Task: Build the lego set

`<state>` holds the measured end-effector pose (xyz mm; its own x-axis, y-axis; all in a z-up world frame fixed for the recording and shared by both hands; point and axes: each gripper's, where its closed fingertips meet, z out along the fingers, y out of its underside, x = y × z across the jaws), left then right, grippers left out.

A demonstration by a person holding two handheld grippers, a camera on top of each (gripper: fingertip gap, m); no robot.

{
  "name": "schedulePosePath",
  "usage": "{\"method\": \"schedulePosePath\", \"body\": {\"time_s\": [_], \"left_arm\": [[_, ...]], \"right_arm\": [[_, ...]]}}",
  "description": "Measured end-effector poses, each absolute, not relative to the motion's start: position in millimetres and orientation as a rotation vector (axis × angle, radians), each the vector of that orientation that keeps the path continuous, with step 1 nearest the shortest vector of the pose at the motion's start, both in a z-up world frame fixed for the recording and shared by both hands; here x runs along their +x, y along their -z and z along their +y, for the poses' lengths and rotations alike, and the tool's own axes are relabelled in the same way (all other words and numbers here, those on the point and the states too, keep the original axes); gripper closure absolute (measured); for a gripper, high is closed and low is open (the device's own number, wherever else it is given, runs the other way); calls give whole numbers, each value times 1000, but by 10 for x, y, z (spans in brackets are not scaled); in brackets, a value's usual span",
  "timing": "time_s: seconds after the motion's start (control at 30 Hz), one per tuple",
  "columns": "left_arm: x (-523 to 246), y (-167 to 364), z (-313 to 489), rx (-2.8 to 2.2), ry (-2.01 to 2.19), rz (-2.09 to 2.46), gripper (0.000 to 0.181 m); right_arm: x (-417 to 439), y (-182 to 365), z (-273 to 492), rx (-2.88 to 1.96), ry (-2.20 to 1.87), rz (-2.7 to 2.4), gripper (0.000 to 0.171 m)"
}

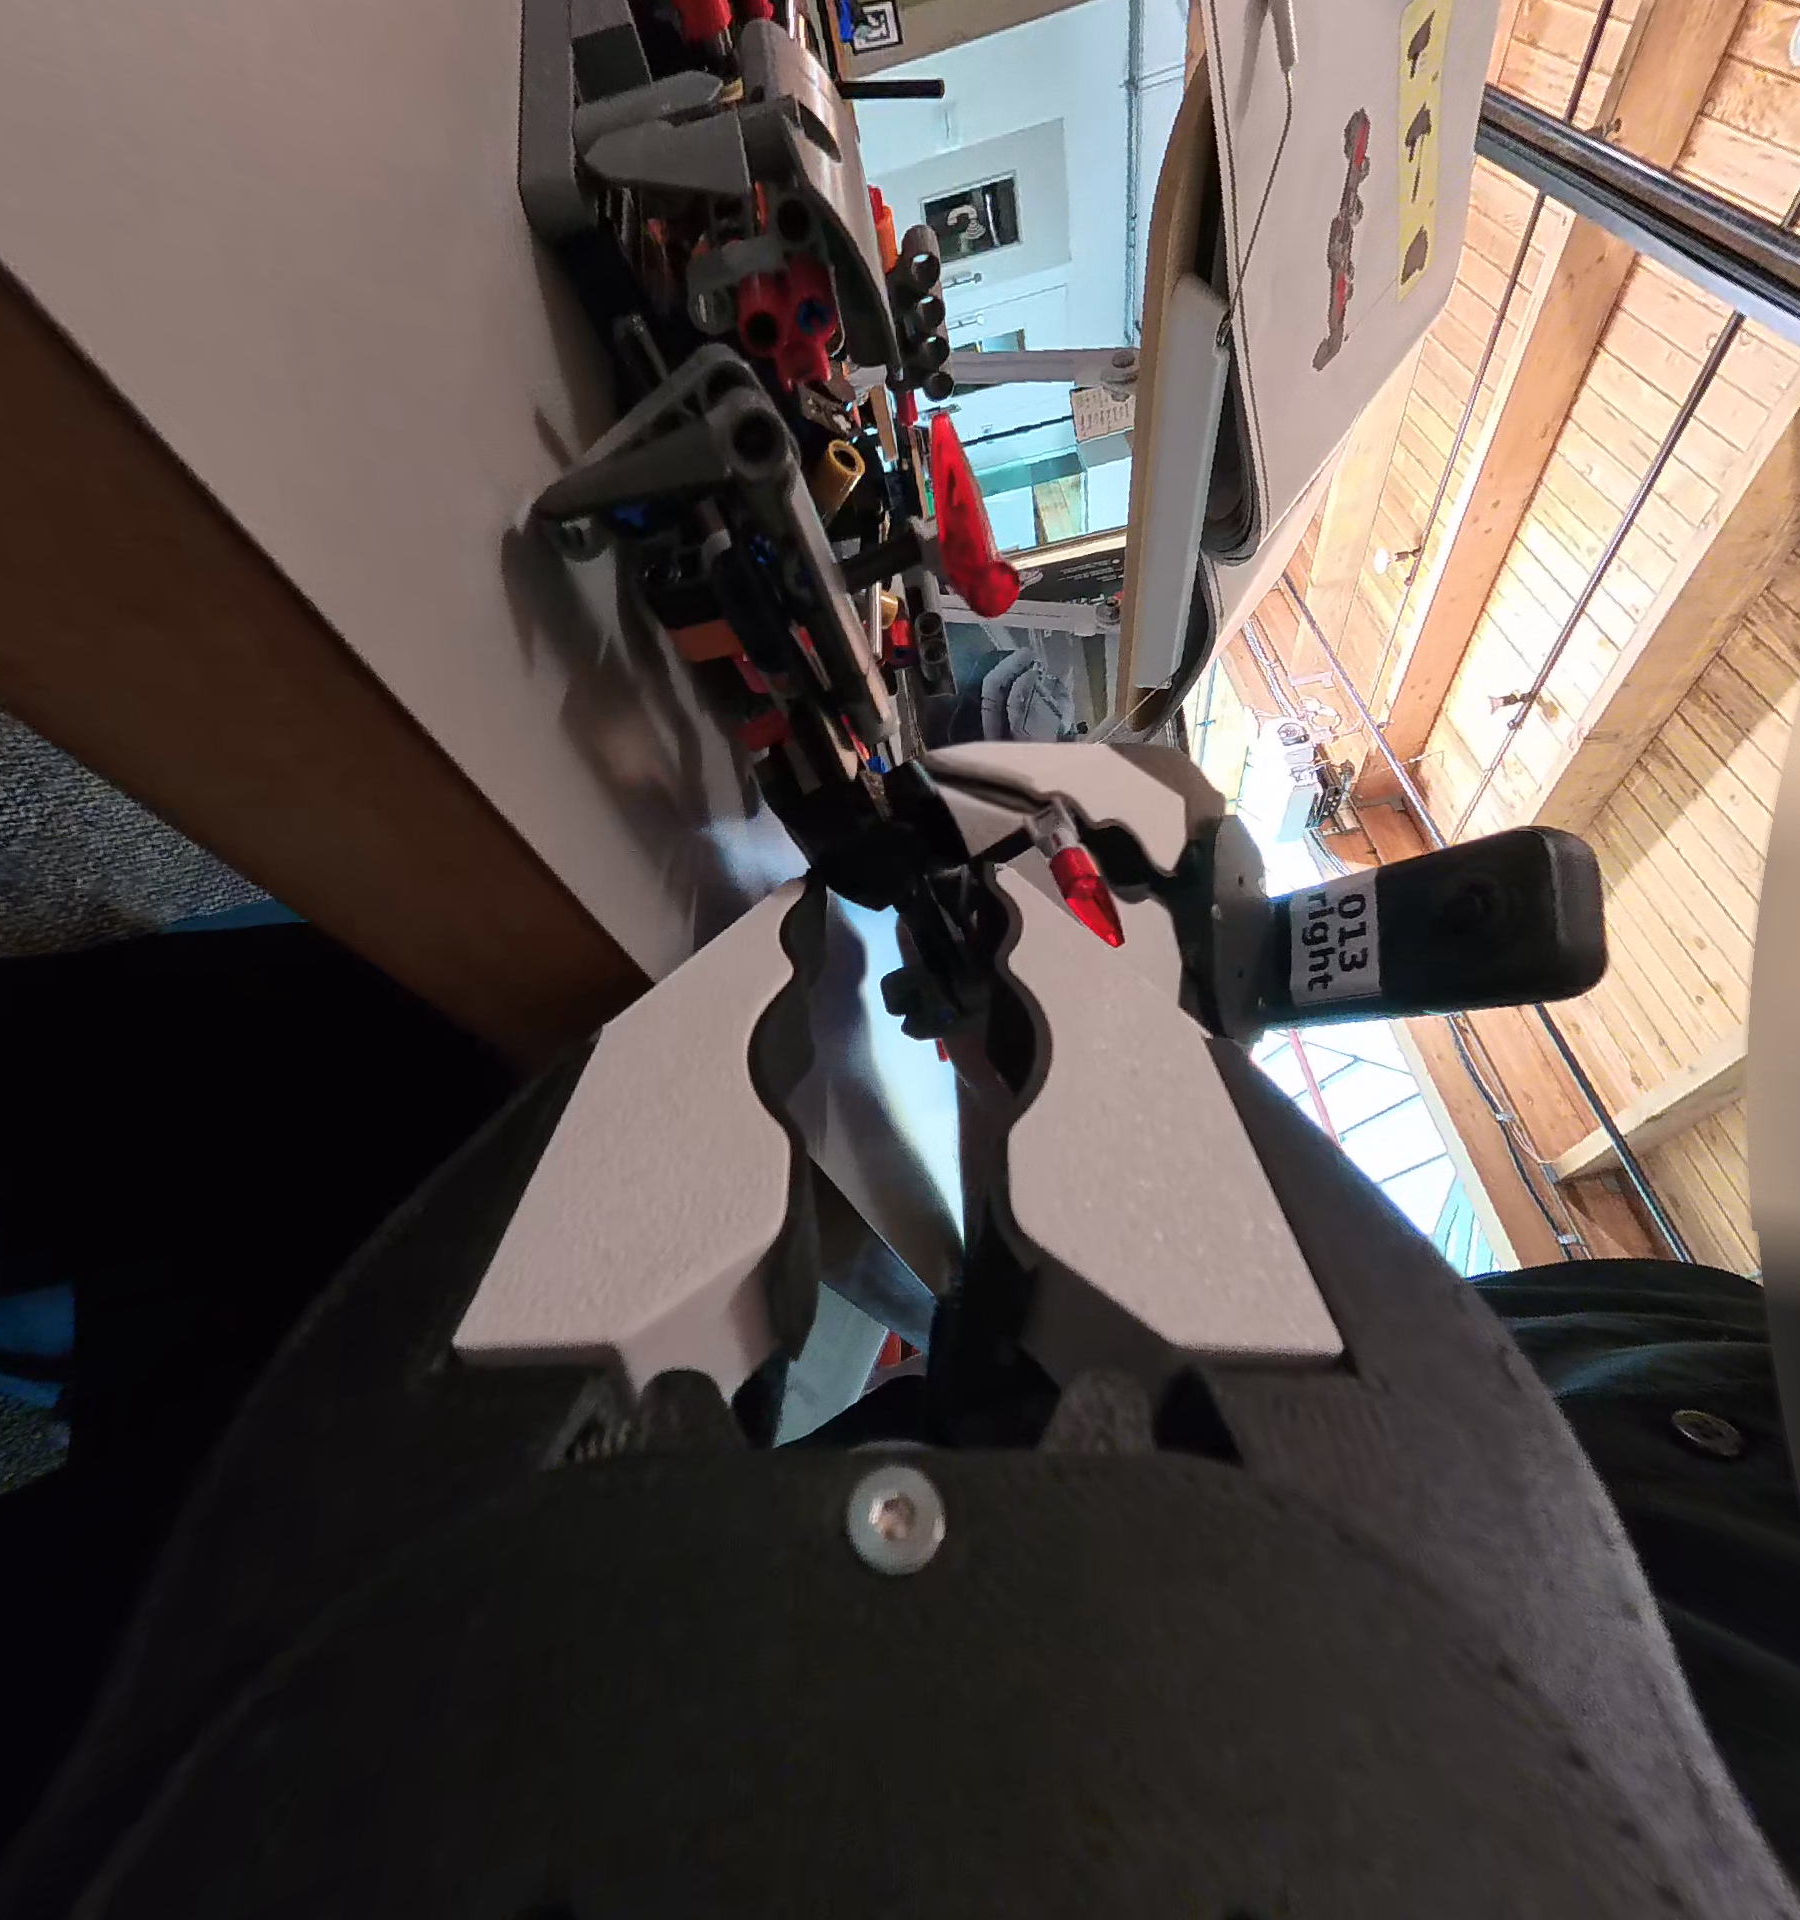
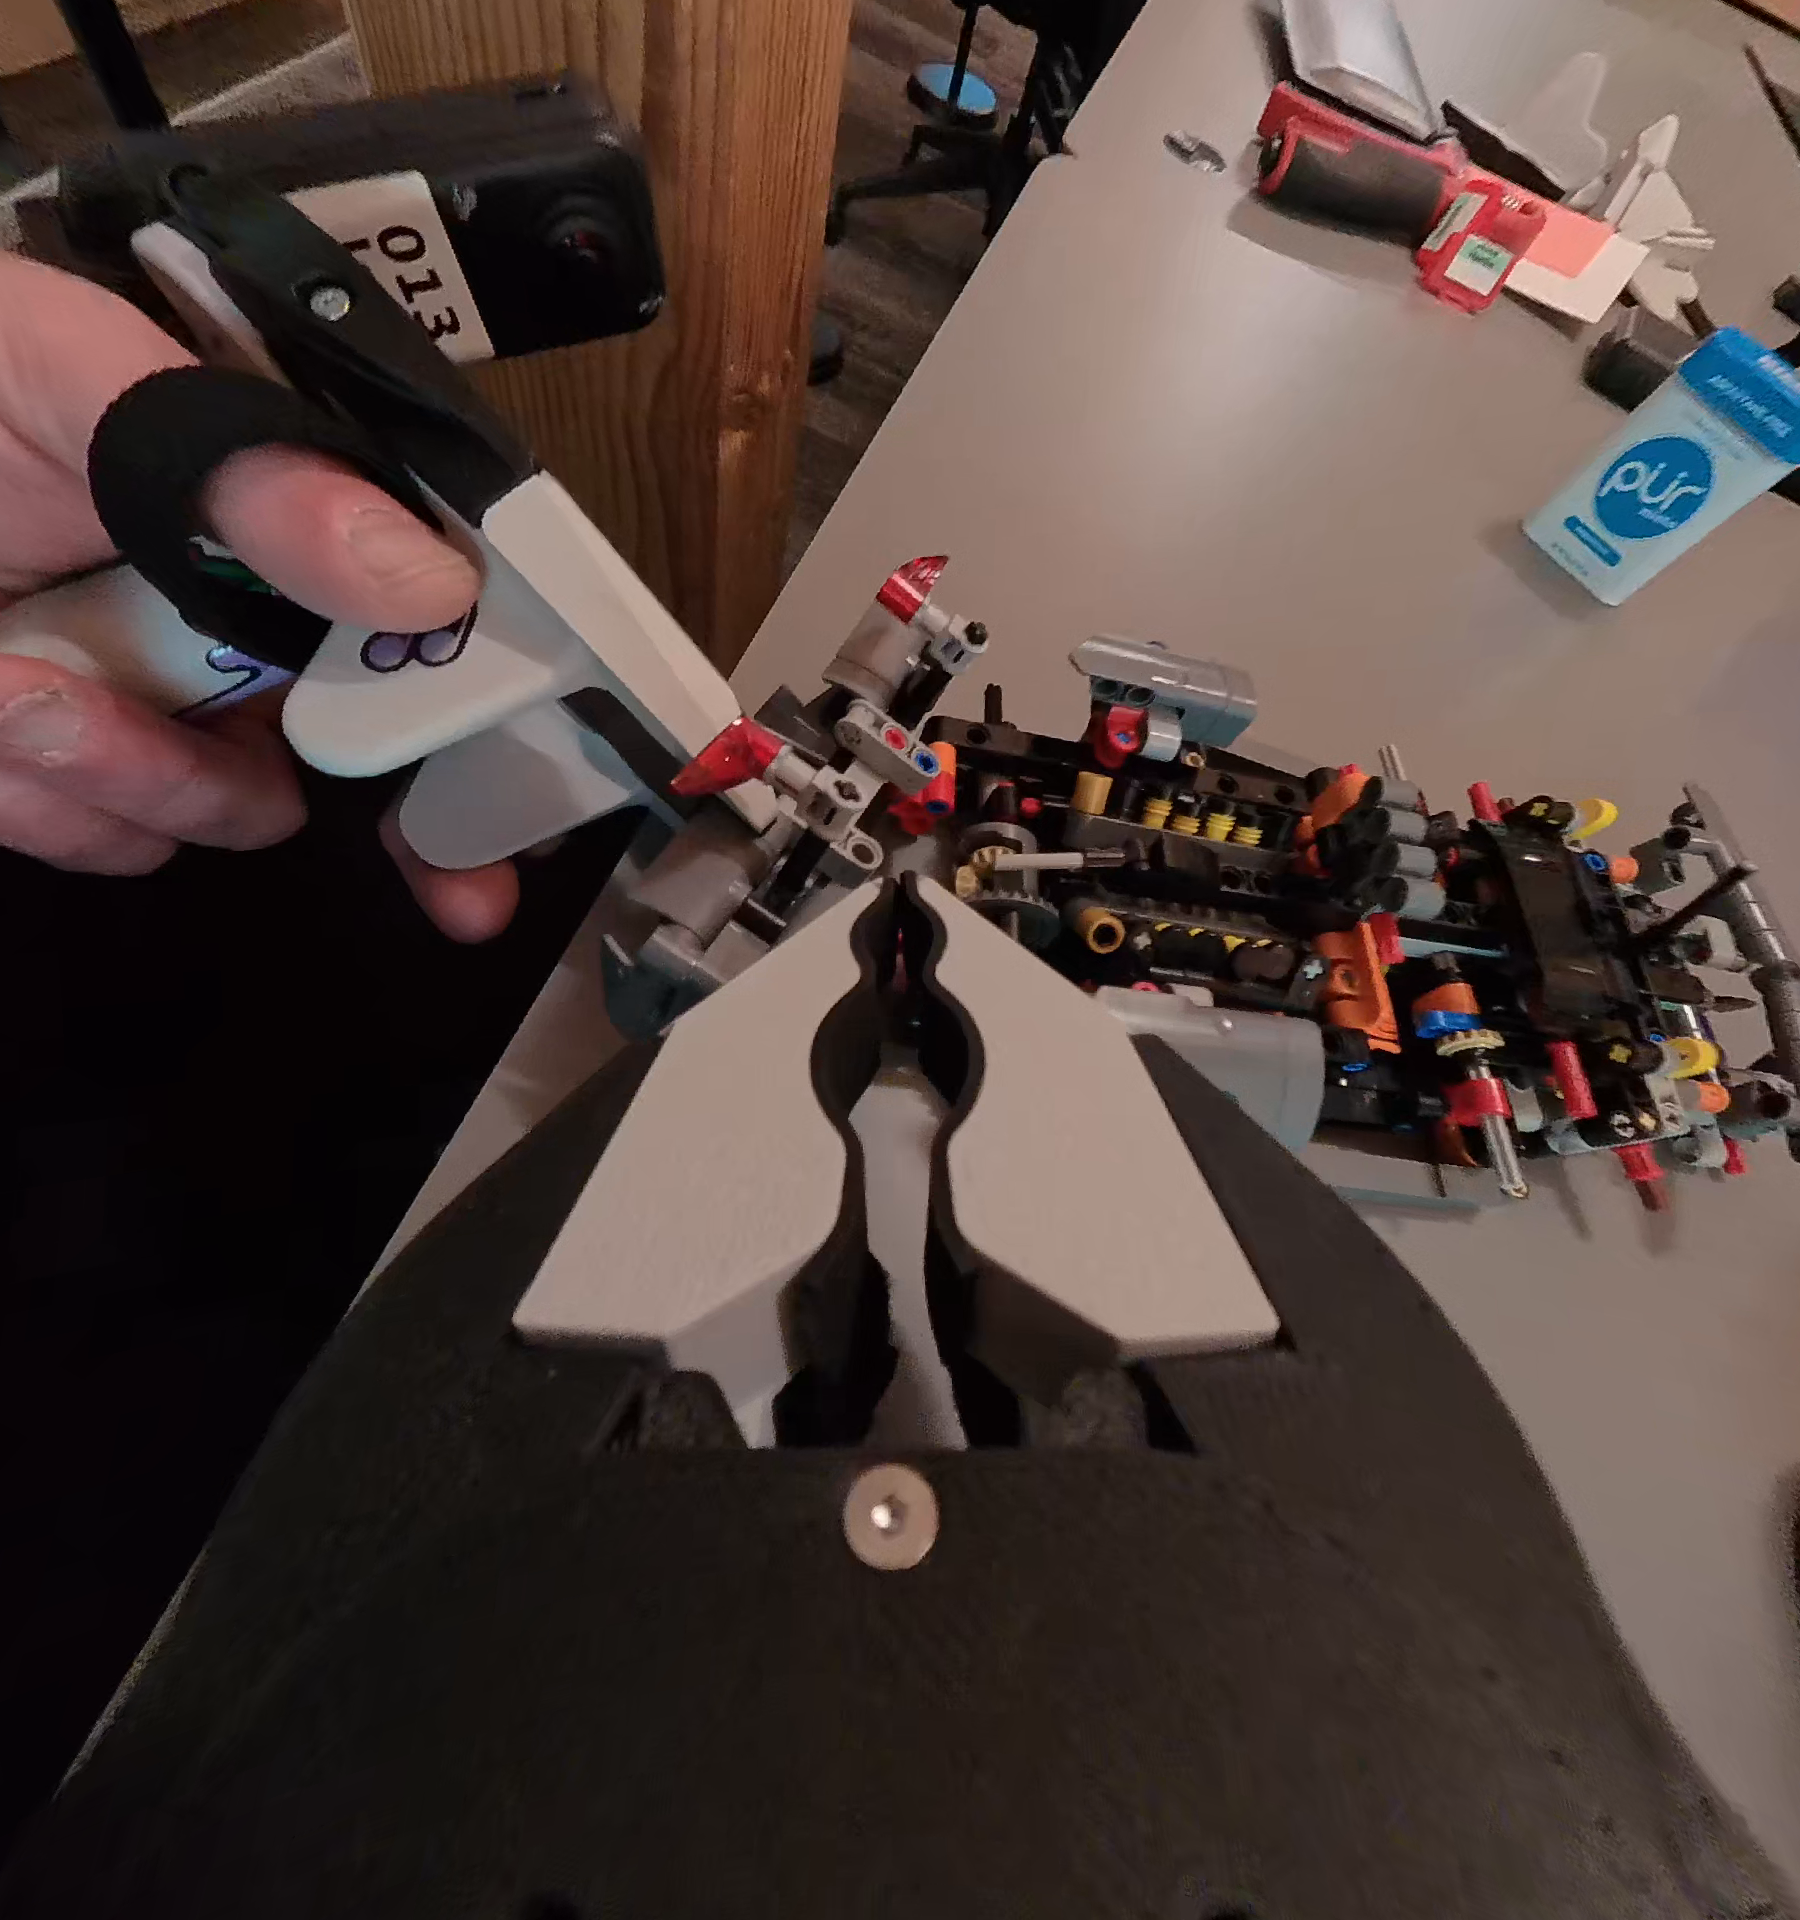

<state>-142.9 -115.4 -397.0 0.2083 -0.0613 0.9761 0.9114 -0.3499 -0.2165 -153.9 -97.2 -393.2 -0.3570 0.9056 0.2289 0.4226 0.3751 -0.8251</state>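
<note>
left gripper (image 2: 740, 790) clamps lego car (image 2: 1239, 914) tail | right gripper (image 2: 901, 888) pinches black beam (blue box (image 2: 1685, 468) nearby)

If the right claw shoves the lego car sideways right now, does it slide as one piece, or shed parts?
The lego car probably slides as one: its black beams look densely pinned, flat on the grey table. The red-tipped assembly at its near end juts out on thin links, so it may flex or pop off. That end sits near the table edge, so it could tip off.

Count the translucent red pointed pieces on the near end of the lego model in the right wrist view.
2. One red piece sits beside the left gripper's fingertips; the other stands higher, atop the grey part at the table edge. Others may be hidden inside the lego model.
</note>
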Motion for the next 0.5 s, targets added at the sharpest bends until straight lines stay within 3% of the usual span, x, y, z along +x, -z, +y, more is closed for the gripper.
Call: {"method": "schedulePosePath", "body": {"time_s": [0.5], "left_arm": [[-1437, 3972, -1159, -1543, 1296, -834, 155]], "right_arm": [[-1554, 3980, -974, -1211, -935, -1962, 171]]}}
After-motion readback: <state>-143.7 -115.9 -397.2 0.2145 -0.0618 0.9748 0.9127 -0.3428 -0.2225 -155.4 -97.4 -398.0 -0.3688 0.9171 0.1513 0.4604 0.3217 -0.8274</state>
